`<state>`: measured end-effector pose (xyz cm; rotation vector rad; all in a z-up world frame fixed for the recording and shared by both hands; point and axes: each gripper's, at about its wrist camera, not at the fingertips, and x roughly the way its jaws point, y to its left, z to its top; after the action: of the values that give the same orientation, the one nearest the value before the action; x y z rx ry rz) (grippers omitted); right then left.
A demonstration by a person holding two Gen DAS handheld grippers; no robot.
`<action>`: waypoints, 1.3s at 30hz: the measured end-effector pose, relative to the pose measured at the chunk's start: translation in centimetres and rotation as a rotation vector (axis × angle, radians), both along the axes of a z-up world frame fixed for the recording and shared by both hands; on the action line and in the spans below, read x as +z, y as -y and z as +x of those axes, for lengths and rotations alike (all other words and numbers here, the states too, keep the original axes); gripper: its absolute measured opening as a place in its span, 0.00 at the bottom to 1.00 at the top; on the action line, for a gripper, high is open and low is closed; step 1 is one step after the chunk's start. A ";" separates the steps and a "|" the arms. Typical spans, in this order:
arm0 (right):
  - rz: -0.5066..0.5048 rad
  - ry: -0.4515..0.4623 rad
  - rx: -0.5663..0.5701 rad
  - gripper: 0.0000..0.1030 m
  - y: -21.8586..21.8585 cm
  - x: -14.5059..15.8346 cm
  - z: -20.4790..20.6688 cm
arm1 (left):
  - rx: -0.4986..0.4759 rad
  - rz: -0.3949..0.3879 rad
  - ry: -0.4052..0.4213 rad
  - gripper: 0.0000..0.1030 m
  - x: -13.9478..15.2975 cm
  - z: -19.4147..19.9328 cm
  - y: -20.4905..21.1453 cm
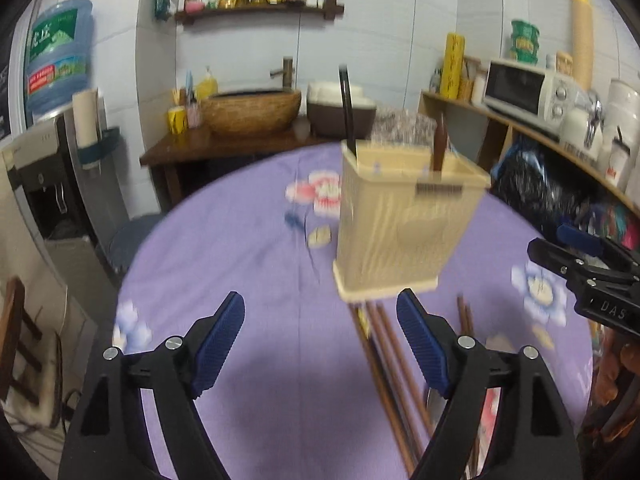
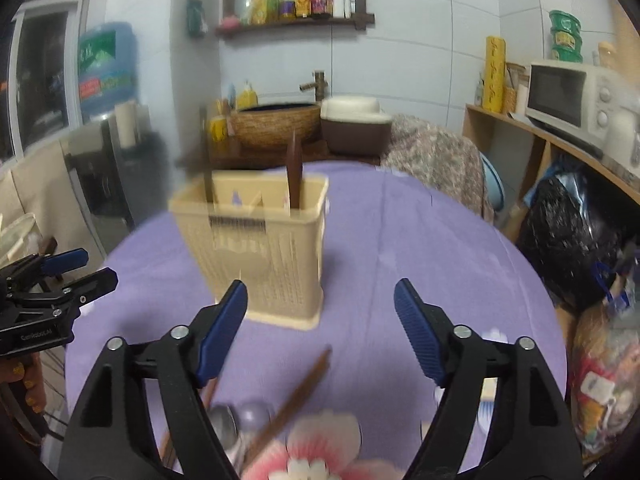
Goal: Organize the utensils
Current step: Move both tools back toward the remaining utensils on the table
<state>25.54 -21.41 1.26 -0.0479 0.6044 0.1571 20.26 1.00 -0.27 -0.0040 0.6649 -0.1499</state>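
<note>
A beige slotted utensil holder (image 1: 404, 220) (image 2: 264, 252) stands on the round table's purple flowered cloth (image 1: 240, 240). A black handle (image 1: 347, 108) and a brown utensil (image 1: 440, 144) (image 2: 294, 172) stick up out of it. Several brown chopsticks (image 1: 384, 352) lie in front of it, beside my open, empty left gripper (image 1: 320, 340), which also shows in the right wrist view (image 2: 98, 266). My right gripper (image 2: 320, 320) (image 1: 554, 242) is open and empty too, just short of the holder. Below it lie a brown chopstick (image 2: 296, 396) and a metal spoon (image 2: 224, 424).
Behind the table a wooden stand carries a woven basin (image 1: 252, 112) and a brown tub (image 1: 340, 116). A water dispenser (image 1: 48, 184) stands left. A shelf with a microwave (image 1: 524, 88) and a black bag (image 1: 536, 188) lie right. A cloth-draped chair (image 2: 436, 160) is at the far edge.
</note>
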 end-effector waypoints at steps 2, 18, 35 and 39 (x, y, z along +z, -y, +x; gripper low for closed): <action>-0.024 -0.046 -0.023 0.80 -0.1 -2.2 -1.4 | 0.000 0.005 -0.035 0.72 -1.4 -1.0 0.2; 0.012 -0.172 -0.098 0.92 1.6 -8.3 -6.5 | -0.078 0.032 -0.206 0.47 -7.9 -3.0 3.9; 0.014 -0.181 -0.099 0.94 1.0 -8.0 -6.7 | -0.044 0.019 -0.229 0.40 -8.5 -3.2 2.3; 0.013 -0.177 -0.100 0.94 0.9 -7.8 -6.7 | -0.011 0.008 -0.238 0.40 -8.4 -3.0 0.9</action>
<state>18.81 -22.29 -6.50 0.0091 0.7807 0.0684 17.22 0.09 -8.66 -0.0110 0.9031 -0.1588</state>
